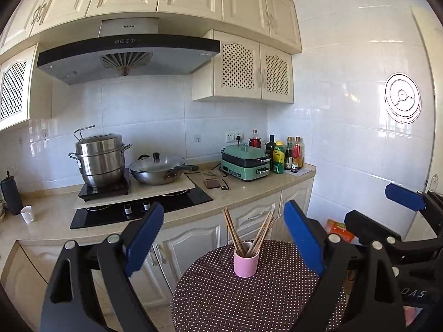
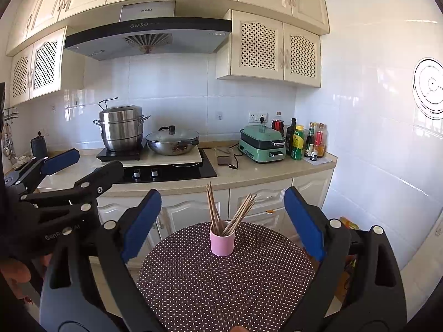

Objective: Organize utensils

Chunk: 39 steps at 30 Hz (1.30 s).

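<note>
The left hand-held gripper (image 1: 223, 242) hangs above the near left part of the round dotted worktop (image 1: 249, 298), its blue pads spread wide with nothing between them. Straight ahead of it, between the two pads in its own view, stands the pink cup (image 1: 246, 261), upright on the far half of the worktop. The cup holds a bundle of wooden chopsticks (image 1: 249, 231), standing on end and fanned into two groups, one leaning left and one leaning right, their tips well above the rim.

The right hand-held gripper (image 2: 223, 222) is held beside the left one, likewise spread wide and empty, and it too frames the cup (image 2: 222, 242) and chopsticks (image 2: 229, 213) between its pads. From the left view its blue pad (image 1: 404, 196) shows off to the right.

Around the cup the dotted surface (image 2: 221, 290) is bare on all sides, right out to its curved edge. Beyond the far edge is a gap of floor, then the cream cabinet doors (image 2: 191, 213) under the kitchen counter (image 2: 263, 171), which carries a steel steamer pot (image 2: 121, 130), a lidded wok (image 2: 173, 141), a green electric cooker (image 2: 261, 144) and bottles (image 2: 307, 141) further right, against the tiled wall (image 2: 373, 138).
</note>
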Each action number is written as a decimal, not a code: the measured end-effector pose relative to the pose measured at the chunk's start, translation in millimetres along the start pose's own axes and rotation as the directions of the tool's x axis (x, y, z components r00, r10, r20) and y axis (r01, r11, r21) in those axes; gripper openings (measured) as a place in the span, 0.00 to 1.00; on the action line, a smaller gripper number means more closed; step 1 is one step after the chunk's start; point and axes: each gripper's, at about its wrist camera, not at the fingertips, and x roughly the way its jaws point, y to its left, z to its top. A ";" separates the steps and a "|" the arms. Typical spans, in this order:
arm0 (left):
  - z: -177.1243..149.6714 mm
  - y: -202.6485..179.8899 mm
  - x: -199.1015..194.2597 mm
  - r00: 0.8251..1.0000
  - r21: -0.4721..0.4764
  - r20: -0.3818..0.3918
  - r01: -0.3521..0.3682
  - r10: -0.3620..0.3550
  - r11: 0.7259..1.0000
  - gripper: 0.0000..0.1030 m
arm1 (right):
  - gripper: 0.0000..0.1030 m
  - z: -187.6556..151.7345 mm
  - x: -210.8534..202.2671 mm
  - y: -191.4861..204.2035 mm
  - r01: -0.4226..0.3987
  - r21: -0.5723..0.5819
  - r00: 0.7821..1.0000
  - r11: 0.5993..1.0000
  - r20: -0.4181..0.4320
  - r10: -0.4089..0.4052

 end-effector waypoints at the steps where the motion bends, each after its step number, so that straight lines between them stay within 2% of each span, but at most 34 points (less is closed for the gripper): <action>1: 0.1 -0.4 -0.5 1.000 0.002 0.001 0.000 0.000 1.000 0.85 | 0.86 -0.1 -0.8 0.4 -0.001 0.000 1.000 1.000 0.000 0.001; 39: 3.3 -13.6 -5.9 1.000 0.013 0.001 -0.004 0.004 1.000 0.85 | 0.87 -4.7 -11.2 -5.8 0.008 0.019 1.000 1.000 -0.022 -0.008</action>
